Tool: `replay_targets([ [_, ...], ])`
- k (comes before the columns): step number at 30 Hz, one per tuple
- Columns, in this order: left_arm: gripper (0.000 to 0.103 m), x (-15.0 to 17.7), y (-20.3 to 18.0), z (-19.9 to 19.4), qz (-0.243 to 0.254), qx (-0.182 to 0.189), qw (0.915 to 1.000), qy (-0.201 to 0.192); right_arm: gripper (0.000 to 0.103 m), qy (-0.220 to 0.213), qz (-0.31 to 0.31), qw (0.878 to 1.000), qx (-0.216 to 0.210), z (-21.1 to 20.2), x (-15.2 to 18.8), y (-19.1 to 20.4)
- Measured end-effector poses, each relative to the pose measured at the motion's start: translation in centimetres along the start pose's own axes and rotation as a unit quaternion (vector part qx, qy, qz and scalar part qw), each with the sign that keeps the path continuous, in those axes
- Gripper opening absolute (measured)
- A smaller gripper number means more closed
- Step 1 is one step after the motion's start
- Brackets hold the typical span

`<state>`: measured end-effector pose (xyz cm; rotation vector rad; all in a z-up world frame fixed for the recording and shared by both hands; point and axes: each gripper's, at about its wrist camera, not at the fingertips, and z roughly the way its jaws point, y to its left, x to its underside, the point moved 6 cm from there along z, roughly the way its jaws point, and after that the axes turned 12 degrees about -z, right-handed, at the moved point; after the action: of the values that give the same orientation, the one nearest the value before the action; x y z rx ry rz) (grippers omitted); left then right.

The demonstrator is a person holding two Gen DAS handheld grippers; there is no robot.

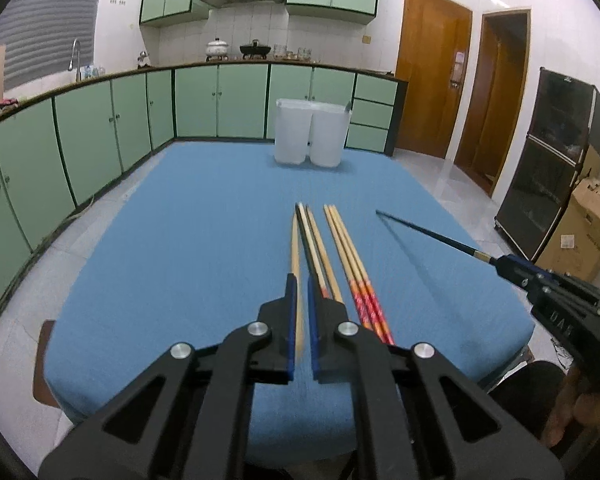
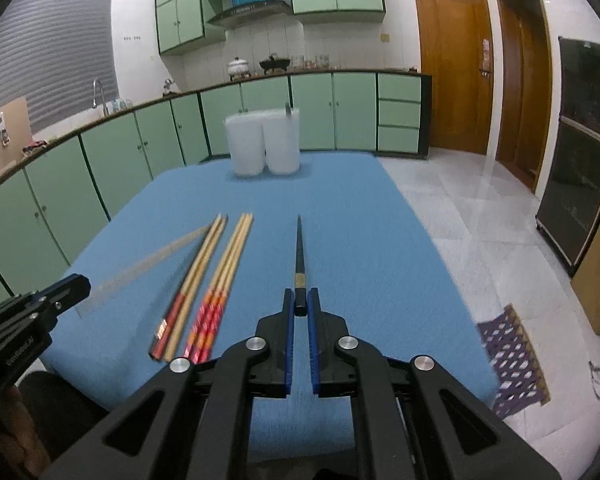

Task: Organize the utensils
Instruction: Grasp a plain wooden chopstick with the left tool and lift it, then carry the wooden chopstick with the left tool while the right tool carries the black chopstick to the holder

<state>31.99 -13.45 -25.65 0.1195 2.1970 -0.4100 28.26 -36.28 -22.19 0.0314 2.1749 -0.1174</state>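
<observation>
Several chopsticks lie on the blue table. My left gripper is shut on a pale wooden chopstick, held above the cloth; in the right wrist view it is blurred. My right gripper is shut on a black chopstick, which also shows in the left wrist view. A bundle with red-patterned ends and a mixed bundle lie between the grippers; both show in the right wrist view. Two white holders stand at the far edge.
Green cabinets run along the left and back. White tiled floor lies right of the table, with a dark glass cabinet, a cardboard box and a purple mat.
</observation>
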Motion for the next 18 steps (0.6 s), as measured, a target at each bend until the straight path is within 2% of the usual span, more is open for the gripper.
replay_targets([
  [6,0.005,-3.6,0.0,-1.7,0.002,0.009,0.9998,-0.018,0.006,-0.026,-0.032,0.999,-0.008,-1.8,-4.5,-0.2],
  [10,0.004,-4.6,0.3,-1.8,-0.005,0.020,0.9996,-0.022,0.006,-0.042,-0.048,0.998,-0.007,-2.5,-6.4,-0.2],
  [14,0.008,-2.0,0.7,-1.3,-0.001,0.030,0.9995,-0.012,0.006,-0.032,-0.041,0.999,-0.010,-1.9,-5.5,-0.3],
  [15,0.011,-0.8,0.9,-0.8,0.001,0.026,0.9997,-0.001,0.006,-0.027,-0.036,0.999,-0.012,-1.7,-5.0,-0.4],
  [18,0.012,2.4,1.7,1.0,-0.002,0.017,0.9992,0.035,0.006,-0.025,-0.021,0.999,-0.012,-1.6,-4.1,-0.7],
])
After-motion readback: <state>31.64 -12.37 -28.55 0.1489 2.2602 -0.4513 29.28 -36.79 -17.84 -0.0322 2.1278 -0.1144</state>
